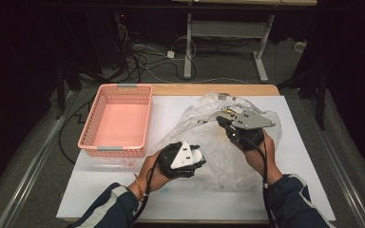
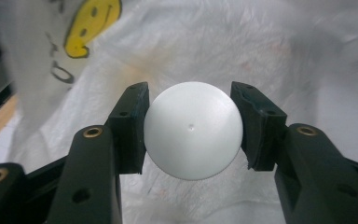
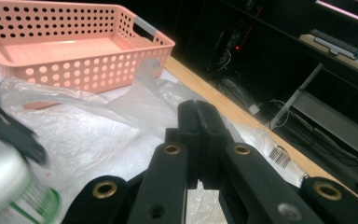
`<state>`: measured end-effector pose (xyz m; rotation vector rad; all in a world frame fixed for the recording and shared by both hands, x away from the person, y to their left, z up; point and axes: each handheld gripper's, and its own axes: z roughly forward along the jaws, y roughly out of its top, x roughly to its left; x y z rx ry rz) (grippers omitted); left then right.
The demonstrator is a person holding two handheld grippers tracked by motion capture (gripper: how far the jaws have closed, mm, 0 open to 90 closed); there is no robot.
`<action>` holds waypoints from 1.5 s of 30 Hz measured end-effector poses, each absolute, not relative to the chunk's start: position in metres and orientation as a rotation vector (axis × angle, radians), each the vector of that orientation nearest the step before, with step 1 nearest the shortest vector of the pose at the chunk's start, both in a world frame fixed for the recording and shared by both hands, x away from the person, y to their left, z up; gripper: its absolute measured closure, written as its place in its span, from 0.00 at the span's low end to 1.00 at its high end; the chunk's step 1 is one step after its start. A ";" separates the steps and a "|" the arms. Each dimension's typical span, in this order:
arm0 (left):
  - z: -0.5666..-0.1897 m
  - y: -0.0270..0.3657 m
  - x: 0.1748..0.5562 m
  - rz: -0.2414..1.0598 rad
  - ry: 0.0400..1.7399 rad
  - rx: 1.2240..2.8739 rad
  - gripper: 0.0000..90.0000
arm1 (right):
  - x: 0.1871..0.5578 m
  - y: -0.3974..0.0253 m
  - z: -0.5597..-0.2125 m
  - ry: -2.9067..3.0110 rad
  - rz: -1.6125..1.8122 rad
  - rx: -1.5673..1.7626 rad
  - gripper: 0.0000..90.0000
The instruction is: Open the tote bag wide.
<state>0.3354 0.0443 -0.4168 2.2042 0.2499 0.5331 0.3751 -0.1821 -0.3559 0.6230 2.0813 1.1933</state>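
My left gripper (image 2: 191,127) is shut on a white round-ended object (image 2: 192,133), one pad on each side of it. In the high view this gripper (image 1: 196,159) sits low at the centre, at the near edge of a clear plastic bag (image 1: 228,164). The bag (image 2: 270,51) carries a yellow smiley print (image 2: 91,23). My right gripper (image 1: 222,121) is held up at the bag's top; its jaws (image 3: 197,111) are pressed together on the film. The right gripper view catches the white object (image 3: 4,186) blurred at lower left, with a green label.
An empty pink perforated basket (image 1: 123,88) stands at the table's far left, also in the right gripper view (image 3: 74,70). A white sheet (image 1: 190,199) covers the table, with a wooden edge (image 1: 209,89) at the back. Cables and desk legs lie on the floor beyond.
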 end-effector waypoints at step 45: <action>-0.427 0.025 0.351 0.558 0.322 2.117 0.39 | 0.374 -0.193 -0.370 2.127 1.166 0.639 1.00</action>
